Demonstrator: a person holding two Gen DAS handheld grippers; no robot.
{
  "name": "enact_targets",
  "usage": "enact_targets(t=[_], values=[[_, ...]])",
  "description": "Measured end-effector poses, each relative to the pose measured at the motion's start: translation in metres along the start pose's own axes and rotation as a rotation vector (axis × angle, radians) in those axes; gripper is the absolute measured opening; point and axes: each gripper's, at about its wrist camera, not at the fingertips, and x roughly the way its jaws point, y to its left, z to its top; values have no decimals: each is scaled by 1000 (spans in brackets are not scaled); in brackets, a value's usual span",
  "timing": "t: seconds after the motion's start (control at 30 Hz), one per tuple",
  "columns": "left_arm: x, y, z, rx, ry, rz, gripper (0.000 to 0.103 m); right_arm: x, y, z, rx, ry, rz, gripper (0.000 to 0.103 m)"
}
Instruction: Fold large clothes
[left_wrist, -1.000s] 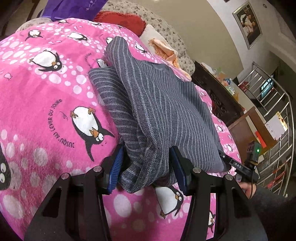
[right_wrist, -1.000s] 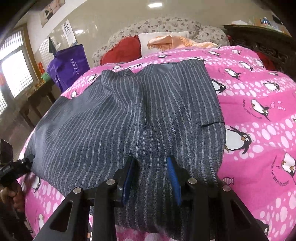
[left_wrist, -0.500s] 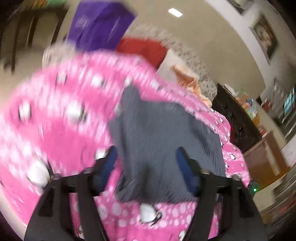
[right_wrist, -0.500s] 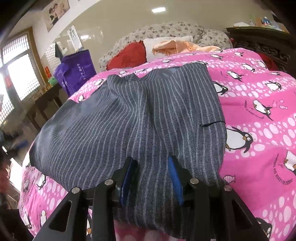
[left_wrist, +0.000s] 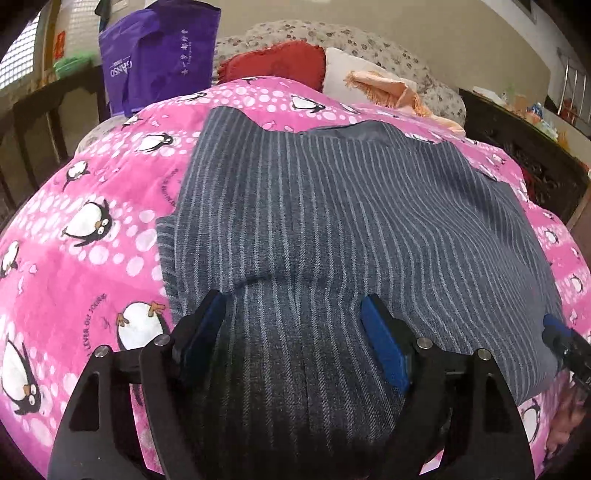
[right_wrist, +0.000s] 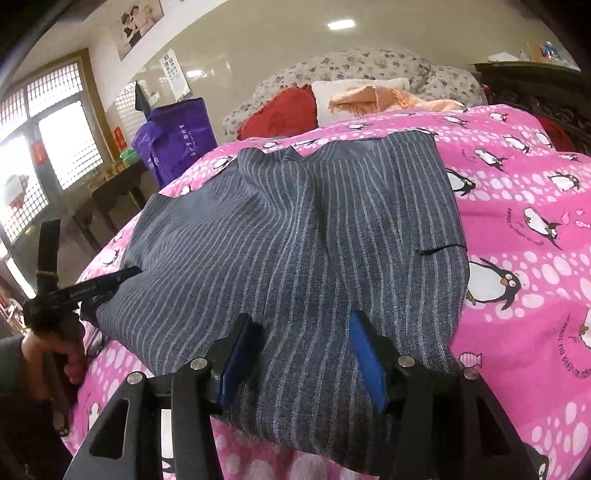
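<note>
A grey pinstriped garment (left_wrist: 332, 221) lies folded flat on the pink penguin bedspread (left_wrist: 74, 258). My left gripper (left_wrist: 291, 314) hovers over the garment's near edge. Its jaws are opening and stand wide, with cloth lying flat under them and touching neither pad. In the right wrist view the same garment (right_wrist: 295, 240) spreads ahead. My right gripper (right_wrist: 301, 332) sits at its near hem with jaws opening, and the fabric between the blue pads lies loose, not pinched. The left gripper (right_wrist: 88, 291) and the hand holding it (right_wrist: 55, 350) show at the garment's left corner.
A purple bag (left_wrist: 159, 62) stands at the bed's far left. A red pillow (left_wrist: 277, 62), a white pillow and an orange cloth (left_wrist: 380, 85) lie at the head. Dark wooden furniture (left_wrist: 524, 147) flanks the right side, and a dark side table (right_wrist: 107, 199) stands by the window.
My left gripper let go of the bunched fold it pinched, spread its jaws and swung round to face the garment squarely. My right gripper's jaws widened off the cloth while staying in place.
</note>
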Motion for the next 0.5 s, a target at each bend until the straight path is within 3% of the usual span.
enact_targets(t=[0.33, 0.43, 0.5], values=[[-1, 1, -1, -9, -13, -23, 81, -1, 1, 2, -10, 22, -7, 53], [-2, 3, -1, -16, -18, -36, 81, -8, 9, 25, -3, 68, -43, 53], [-2, 3, -1, -22, -21, -47, 81, -16, 16, 48, 1, 9, -39, 53]])
